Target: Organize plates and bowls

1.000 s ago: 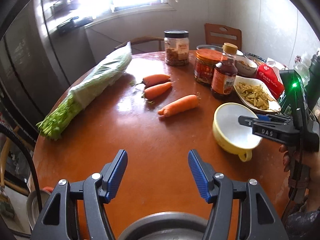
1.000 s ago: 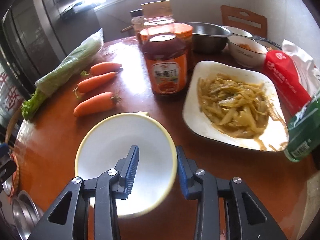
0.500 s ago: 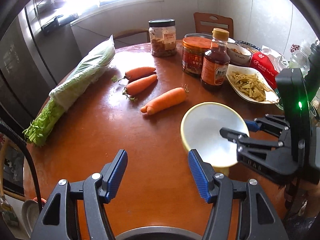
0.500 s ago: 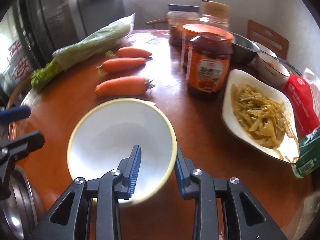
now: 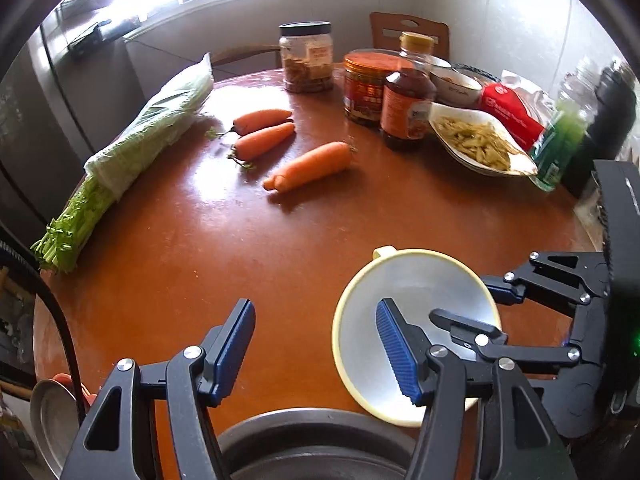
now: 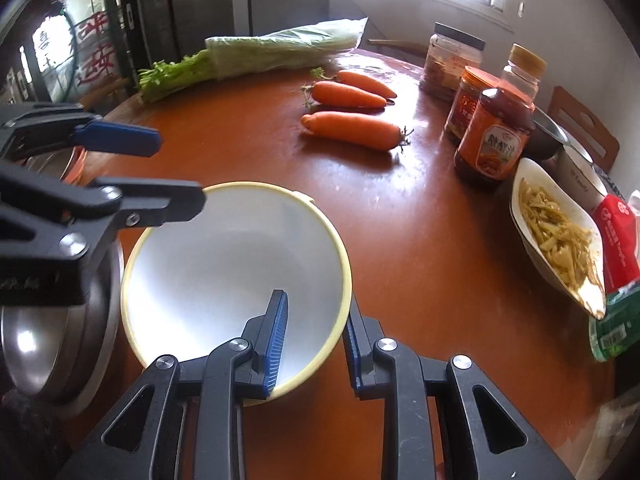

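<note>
We are carrying the yellow bowl (image 6: 236, 268) toward the metal pot (image 5: 316, 444) at the near edge of the table (image 5: 224, 256).

Our right gripper (image 6: 312, 340) is pinching the bowl's near rim, one finger inside and one outside, and those fingers have just been closing tighter on it. The bowl is tilting a little and sitting just above the table, with its small handle pointing to the far side. Our left gripper (image 5: 316, 356) is standing half open and holding nothing. In its view the bowl is lying to the right of its fingers, partly behind the right one. The pot is lying just left of the bowl and nearer to us. We think the bowl is going there next, so the right hand needs to keep moving left. The carrots (image 5: 312, 164) and the plate of food (image 5: 476, 144) are well apart, on the far side.
</note>
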### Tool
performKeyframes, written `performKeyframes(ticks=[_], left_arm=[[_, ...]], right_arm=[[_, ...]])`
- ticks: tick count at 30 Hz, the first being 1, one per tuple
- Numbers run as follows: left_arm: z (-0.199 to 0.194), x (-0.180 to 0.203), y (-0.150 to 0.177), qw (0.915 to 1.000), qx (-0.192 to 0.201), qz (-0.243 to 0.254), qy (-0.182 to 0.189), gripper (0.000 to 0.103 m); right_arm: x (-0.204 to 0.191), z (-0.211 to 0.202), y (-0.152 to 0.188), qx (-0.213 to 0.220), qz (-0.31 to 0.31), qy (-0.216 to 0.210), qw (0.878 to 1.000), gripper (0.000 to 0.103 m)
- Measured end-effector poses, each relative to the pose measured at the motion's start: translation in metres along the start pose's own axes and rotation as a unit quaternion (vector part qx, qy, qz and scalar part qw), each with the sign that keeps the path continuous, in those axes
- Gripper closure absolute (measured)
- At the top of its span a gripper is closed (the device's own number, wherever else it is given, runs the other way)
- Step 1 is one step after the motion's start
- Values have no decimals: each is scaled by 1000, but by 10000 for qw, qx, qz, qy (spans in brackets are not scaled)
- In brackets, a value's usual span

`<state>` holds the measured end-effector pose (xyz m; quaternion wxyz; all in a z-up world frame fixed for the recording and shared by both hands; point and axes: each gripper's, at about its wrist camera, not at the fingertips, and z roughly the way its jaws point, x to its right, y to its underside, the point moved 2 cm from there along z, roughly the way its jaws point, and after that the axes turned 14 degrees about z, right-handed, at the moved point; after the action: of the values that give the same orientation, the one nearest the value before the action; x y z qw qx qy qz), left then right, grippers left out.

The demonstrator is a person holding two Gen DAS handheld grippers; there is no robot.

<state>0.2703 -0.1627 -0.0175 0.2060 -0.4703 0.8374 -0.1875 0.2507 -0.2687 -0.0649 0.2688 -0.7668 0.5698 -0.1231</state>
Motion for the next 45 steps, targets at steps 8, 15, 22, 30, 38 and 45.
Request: performKeyframes(ticks=[8,15,22,30,38,45], left_arm=[[3,15,0,9994,-105,291,135,40],[10,19,1,9991,-133,378,127,40],[21,25,2,9983,-277,400,316,44],[27,33,3,9975,-323,471,428,56],[32,32,8,9970,-407,401,515,73],[30,27,6,9979,-329,302,477,75]], right_arm=[[19,-28,11,134,1065,-251,9939,71],[20,-42,24,244,1642,-236,9858,64],[18,-35,29,123,2023,-291,9788,66],[8,-34,26,177,1875,-3,9821,75],[7,-28,22,269,1822,183,9827,79],[12,-23,15,375,1903,148,9809,83]])
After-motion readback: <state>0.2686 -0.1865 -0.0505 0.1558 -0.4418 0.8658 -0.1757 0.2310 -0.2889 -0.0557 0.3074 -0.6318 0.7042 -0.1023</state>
